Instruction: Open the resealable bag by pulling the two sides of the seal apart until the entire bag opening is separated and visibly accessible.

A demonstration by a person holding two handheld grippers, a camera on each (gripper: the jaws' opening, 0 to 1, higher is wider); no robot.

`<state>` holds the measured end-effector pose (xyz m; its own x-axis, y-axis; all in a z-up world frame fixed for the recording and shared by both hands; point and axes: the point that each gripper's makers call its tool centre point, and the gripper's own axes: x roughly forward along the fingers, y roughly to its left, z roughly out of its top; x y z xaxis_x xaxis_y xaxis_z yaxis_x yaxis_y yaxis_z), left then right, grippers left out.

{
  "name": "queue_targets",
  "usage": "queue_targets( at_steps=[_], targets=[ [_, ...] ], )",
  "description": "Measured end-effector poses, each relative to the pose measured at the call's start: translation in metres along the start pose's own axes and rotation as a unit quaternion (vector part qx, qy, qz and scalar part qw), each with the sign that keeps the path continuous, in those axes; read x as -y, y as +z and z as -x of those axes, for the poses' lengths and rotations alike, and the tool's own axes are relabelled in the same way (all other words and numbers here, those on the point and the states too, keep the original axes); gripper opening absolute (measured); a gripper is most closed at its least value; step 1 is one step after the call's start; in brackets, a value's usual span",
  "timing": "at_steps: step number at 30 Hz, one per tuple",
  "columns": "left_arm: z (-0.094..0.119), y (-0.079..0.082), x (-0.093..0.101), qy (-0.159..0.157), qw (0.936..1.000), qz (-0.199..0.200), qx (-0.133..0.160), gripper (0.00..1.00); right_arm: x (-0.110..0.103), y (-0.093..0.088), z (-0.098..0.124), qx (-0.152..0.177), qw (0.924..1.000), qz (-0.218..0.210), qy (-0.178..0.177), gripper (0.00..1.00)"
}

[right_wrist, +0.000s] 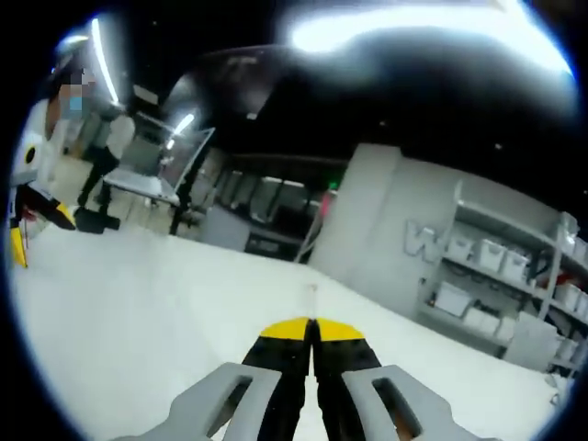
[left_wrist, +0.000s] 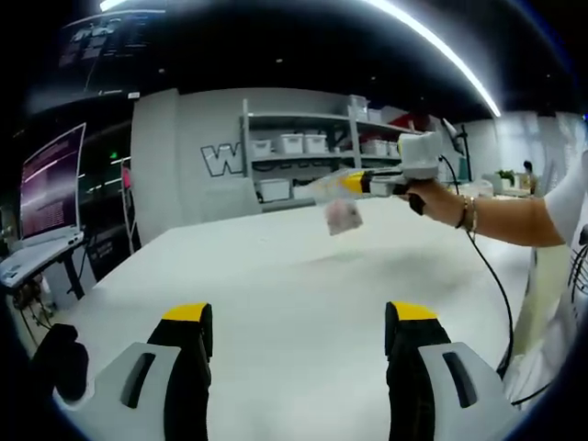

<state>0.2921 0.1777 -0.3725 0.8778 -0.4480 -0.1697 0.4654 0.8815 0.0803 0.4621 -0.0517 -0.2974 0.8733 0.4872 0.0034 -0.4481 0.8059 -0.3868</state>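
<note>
A small clear resealable bag [left_wrist: 342, 213] with something pale pink inside hangs in the air above the white table [left_wrist: 276, 285]. My right gripper [left_wrist: 353, 183] comes in from the right, held by a hand [left_wrist: 424, 191], and is shut on the bag's top edge. In the right gripper view its yellow-tipped jaws [right_wrist: 312, 330] are pressed together, and a thin sliver of the bag [right_wrist: 312, 294] sticks out past them. My left gripper [left_wrist: 301, 317] is open low over the near table, well short of the bag, with nothing between its jaws.
Shelves with white bins [left_wrist: 303, 144] stand behind the table. A lit monitor [left_wrist: 50, 184] on a stand is at the left. A black cable [left_wrist: 496, 294] hangs from the right gripper. A person's white shirt [left_wrist: 570, 211] is at the right edge.
</note>
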Motion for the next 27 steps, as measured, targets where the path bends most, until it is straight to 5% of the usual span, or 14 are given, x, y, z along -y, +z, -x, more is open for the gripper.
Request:
queue_targets(
  at_steps=[27],
  targets=[
    [-0.001, -0.001, 0.006, -0.008, 1.0, -0.001, 0.0, 0.75, -0.022, 0.016, 0.07, 0.029, 0.9991, -0.021, 0.022, 0.0]
  ],
)
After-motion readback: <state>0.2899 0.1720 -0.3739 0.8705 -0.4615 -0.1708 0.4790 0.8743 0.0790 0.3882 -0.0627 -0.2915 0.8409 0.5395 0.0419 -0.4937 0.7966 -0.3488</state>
